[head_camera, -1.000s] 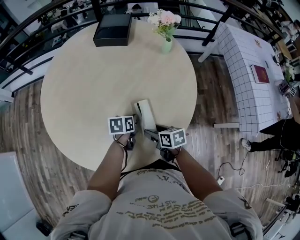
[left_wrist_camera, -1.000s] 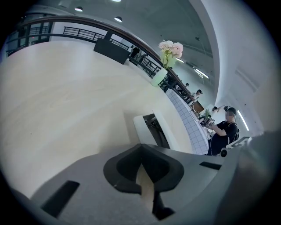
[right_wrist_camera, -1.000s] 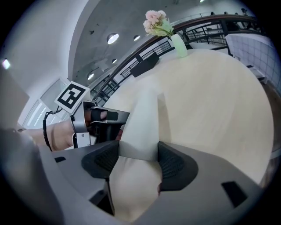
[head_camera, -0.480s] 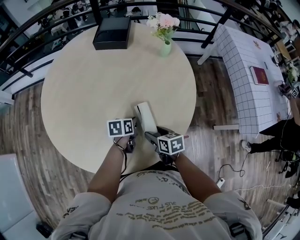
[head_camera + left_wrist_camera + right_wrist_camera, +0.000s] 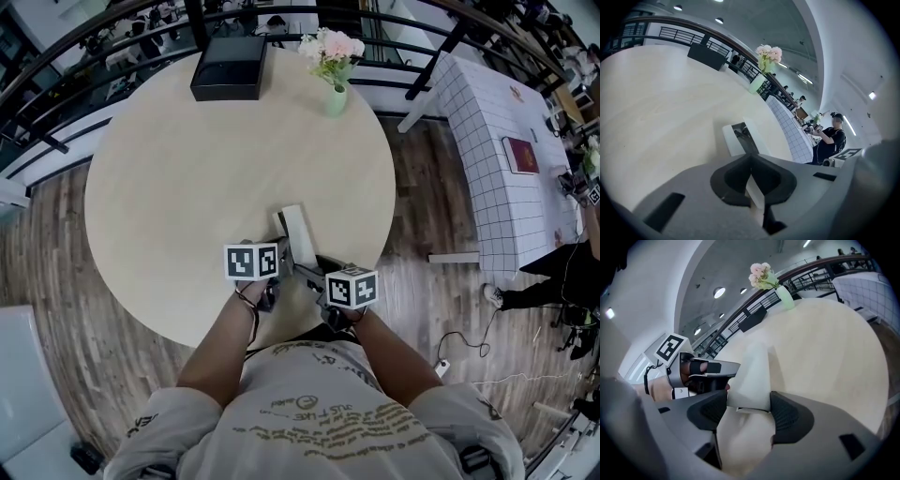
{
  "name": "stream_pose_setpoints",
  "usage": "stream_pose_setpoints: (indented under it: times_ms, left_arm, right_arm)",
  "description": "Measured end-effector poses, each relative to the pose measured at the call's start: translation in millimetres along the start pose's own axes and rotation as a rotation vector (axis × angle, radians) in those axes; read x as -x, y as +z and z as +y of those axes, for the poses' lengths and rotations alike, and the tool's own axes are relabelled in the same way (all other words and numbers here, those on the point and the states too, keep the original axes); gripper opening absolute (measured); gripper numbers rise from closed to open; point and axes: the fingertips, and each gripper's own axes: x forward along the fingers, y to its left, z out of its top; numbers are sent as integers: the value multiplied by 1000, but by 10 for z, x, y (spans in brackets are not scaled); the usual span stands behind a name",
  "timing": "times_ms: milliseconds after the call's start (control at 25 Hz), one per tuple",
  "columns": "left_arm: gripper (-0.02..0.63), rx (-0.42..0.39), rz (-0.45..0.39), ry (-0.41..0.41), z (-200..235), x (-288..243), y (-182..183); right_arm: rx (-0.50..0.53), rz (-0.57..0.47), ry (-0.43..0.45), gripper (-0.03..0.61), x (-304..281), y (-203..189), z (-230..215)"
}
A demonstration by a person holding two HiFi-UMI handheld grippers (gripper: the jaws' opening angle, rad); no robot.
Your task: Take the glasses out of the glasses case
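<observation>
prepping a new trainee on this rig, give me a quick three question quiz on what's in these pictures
1. True or false: the glasses are inside the glasses case, not out on the table.
2. What is the right tool shut on? A nothing; B the glasses case; C a cable.
3. Fill in: the vase at the table's far edge holds ___ flowers.
Key: 1 true; 2 B; 3 pink.
</observation>
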Motion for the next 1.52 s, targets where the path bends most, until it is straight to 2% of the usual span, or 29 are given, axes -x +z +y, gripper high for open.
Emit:
stream_pose_setpoints:
  times_ms: [320, 480, 640, 680, 720, 760, 800, 1240, 1360, 1520]
  left_arm:
    - [14, 23, -7, -41, -92, -19, -1]
    - [14, 11, 2, -54, -186, -59, -31]
    - [14, -8, 4, -65, -264, -107, -23]
    - [14, -11, 2, -65, -276, -111, -23]
    - [14, -11, 0, -64, -282, -108, -25]
    - [14, -11, -3, -61, -283, -102, -28]
    - [14, -12, -5, -58, -276, -93, -32]
    - [14, -2, -10, -6, -131, 45, -132]
    - [14, 1, -15, -2, -119, 69, -155]
    - [14, 12, -22, -2, -104, 89, -176]
  right_arm:
    - [302, -37, -174, 302, 52, 107, -7]
    - [393, -71, -232, 303, 129, 183, 36]
    - [472, -81, -338, 299, 245, 236, -56]
    - [487, -88, -364, 290, 285, 252, -87]
    - [500, -98, -397, 229, 330, 273, -126]
    - [512, -106, -431, 103, 374, 293, -169]
    - [518, -111, -456, 48, 405, 306, -208]
    - [443, -138, -458, 32, 448, 308, -277]
    - [442, -164, -434, 121, 470, 356, -163]
    - [493, -180, -439, 121, 479, 464, 1]
